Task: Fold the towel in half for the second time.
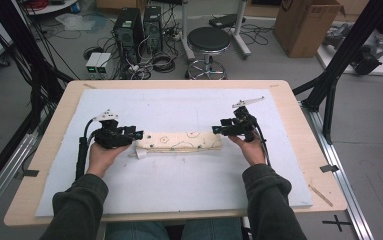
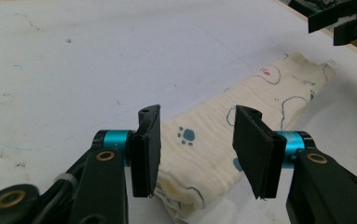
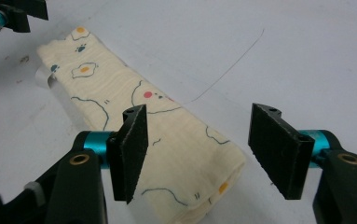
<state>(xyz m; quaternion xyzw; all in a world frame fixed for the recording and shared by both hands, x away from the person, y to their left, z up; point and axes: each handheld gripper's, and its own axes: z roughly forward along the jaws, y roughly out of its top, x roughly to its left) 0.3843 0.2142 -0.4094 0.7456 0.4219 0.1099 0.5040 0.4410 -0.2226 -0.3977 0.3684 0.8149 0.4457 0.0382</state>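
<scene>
No readable writing on folded cloth; perhaps tiny marks on print. Left gripper and right gripper both open, holding nothing, cloth ends between jaws.

The high view looks forward and down on the whole counter. Each gripper view rides low and close, looking between its jaws along the folded cloth from opposite ends; all three share it.

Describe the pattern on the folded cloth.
Cream cloth with blue outlines, blue paw prints, fried eggs and a red dot; clearest in the right gripper view.
</scene>
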